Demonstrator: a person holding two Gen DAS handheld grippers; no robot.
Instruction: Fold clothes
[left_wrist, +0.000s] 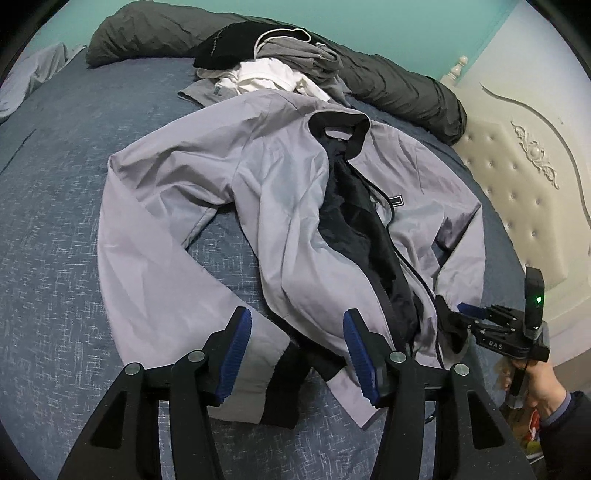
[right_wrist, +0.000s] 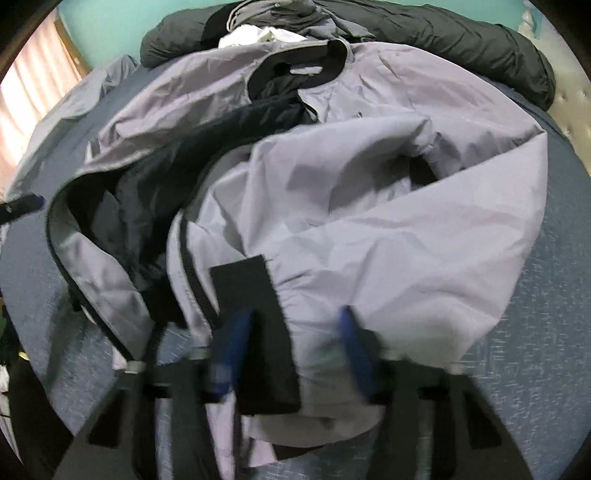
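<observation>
A light grey jacket (left_wrist: 280, 192) with a black collar, black cuffs and dark lining lies unzipped on the blue bed; it fills the right wrist view (right_wrist: 369, 221). My left gripper (left_wrist: 297, 354) is open, its blue pads either side of the jacket's left cuff and hem, not touching. My right gripper (right_wrist: 291, 354) is blurred, its jaws apart around a black cuff (right_wrist: 258, 332) and sleeve end. In the left wrist view the right gripper (left_wrist: 469, 314) sits at the jacket's lower right corner, its fingertips at the black cuff (left_wrist: 448, 321).
A pile of clothes (left_wrist: 273, 62), black, white and grey, lies beyond the jacket. A dark rolled duvet (left_wrist: 399, 85) runs along the far side. The padded cream headboard (left_wrist: 517, 177) stands at the right. The blue bedsheet (left_wrist: 55, 221) spreads to the left.
</observation>
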